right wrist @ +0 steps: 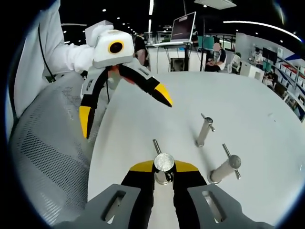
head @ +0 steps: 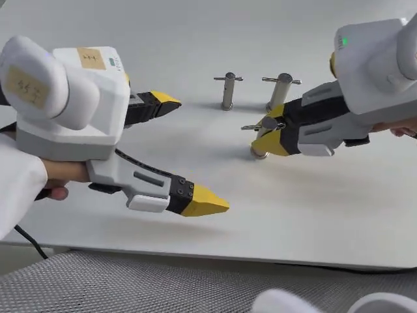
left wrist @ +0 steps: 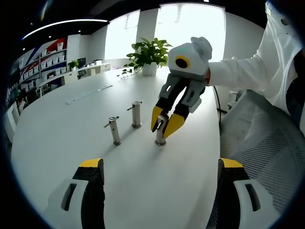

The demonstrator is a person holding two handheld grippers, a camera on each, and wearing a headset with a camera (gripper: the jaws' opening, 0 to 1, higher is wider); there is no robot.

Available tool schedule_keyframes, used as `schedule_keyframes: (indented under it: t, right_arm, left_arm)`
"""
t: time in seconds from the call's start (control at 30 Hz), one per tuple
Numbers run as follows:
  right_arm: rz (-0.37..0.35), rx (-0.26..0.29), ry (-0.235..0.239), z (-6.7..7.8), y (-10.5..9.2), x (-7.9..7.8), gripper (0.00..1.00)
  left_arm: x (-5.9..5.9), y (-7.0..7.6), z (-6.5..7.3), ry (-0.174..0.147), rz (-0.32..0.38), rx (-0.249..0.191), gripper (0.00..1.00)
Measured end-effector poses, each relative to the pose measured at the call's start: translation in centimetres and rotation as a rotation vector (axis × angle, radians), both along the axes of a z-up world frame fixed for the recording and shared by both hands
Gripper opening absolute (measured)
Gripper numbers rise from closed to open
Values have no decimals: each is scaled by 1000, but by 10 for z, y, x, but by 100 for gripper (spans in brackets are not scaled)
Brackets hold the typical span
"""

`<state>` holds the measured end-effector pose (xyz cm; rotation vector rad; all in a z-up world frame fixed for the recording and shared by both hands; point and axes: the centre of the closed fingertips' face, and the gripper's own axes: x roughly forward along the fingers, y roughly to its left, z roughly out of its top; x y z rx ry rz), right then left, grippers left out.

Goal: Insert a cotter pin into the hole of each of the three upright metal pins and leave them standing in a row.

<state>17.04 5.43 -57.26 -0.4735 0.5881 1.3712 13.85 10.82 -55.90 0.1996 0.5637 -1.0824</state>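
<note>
Two metal pins (head: pixel 227 91) stand side by side on the desk (head: pixel 195 39); the third pin (head: pixel 259 151), upright with its cotter pin (head: pixel 251 126) through, stands just in front, clenched by the fingers of the right gripper (head: pixel 273 129); the left gripper (head: pixel 195 153), released, is farther off.

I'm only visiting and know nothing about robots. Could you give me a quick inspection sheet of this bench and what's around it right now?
Surface: white table, plain and matte.
Job's things: three upright metal pins. The far-left pin and far-right pin stand free, and the near pin is gripped. A cotter pin crosses the top of each.
Clutter: one pale strip lying far across the table.
Grippers: right gripper has its fingers shut on the near pin. Left gripper is open, apart from the pins.
Cables: dark cable by the table edge.
Surroundings: mesh chair, potted plant, windows.
</note>
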Motion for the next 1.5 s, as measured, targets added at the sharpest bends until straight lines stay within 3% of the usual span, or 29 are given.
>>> schedule_keyframes:
  t: [0.17,0.4,0.53,0.73,0.87,0.97,1.17,1.33,1.37,1.5]
  right_arm:
    - [-72,15,-34,16,-37,21,8]
    - [-177,-19,-60,10,-91,56,8]
    - [-202,-21,-54,6,-102,64,9]
    - [-233,-13,-41,0,-108,74,9]
    - [-218,-23,-40,-3,-107,74,9]
    - [-203,-42,-41,-8,-108,73,9]
    - [-203,-1,-25,-10,-112,81,9]
    - [-186,-2,-35,-10,-112,81,10]
    - [-196,-8,-26,-11,-113,82,12]
    - [-249,5,-33,-6,-116,91,45]
  left_arm:
    - [-4,10,6,9,23,3,99]
    - [-4,22,9,-1,49,32,99]
    - [-3,25,14,-6,64,32,99]
    - [-6,25,18,-5,72,29,99]
    - [-8,25,20,4,83,10,99]
    - [-9,26,21,-1,84,20,99]
    - [-11,25,24,0,86,14,99]
    - [-12,24,25,2,89,18,99]
    - [-12,23,27,1,91,15,99]
    - [-13,23,32,-7,105,7,99]
